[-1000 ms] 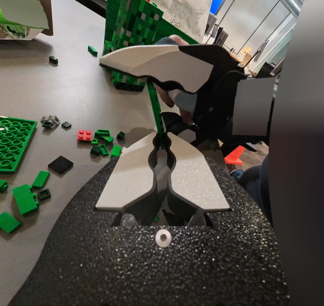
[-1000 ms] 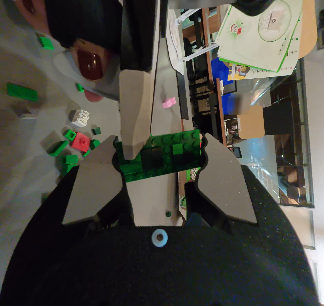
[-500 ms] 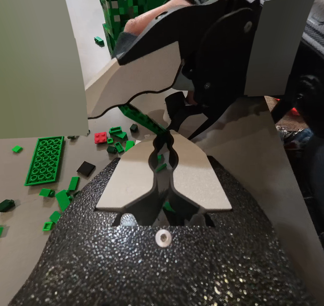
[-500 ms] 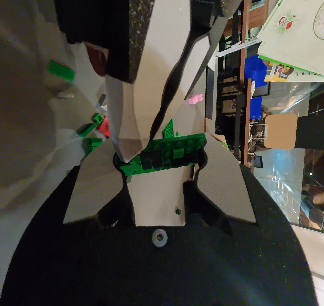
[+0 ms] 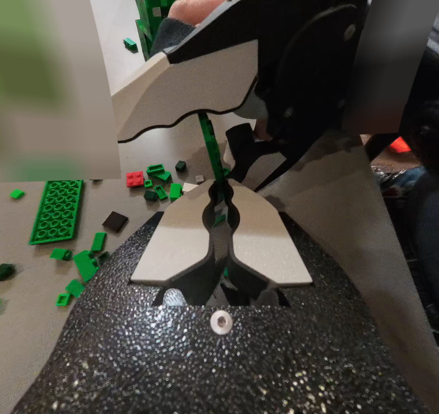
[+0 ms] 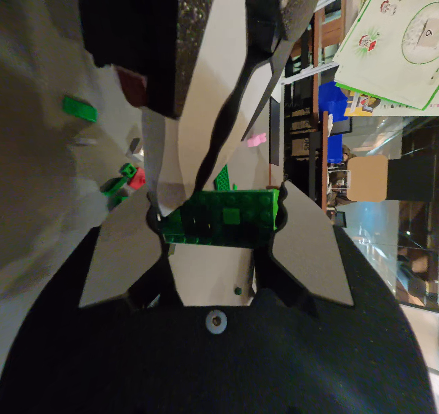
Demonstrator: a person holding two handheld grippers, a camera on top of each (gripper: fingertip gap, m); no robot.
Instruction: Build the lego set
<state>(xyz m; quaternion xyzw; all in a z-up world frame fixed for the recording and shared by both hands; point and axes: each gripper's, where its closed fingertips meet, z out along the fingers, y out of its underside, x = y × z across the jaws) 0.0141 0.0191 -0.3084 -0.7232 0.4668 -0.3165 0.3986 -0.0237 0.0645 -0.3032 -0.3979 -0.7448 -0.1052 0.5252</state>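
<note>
Lego plate assembly, green and studded, is held above the tabletop, gripped across its ends by the right tool and pinched edge-on by the left tool.

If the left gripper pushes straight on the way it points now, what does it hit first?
Probably the right gripper. The left gripper is shut on the green plate assembly, which runs edge-on up into the right gripper's fingers directly ahead. Depth is hard to judge.
</note>
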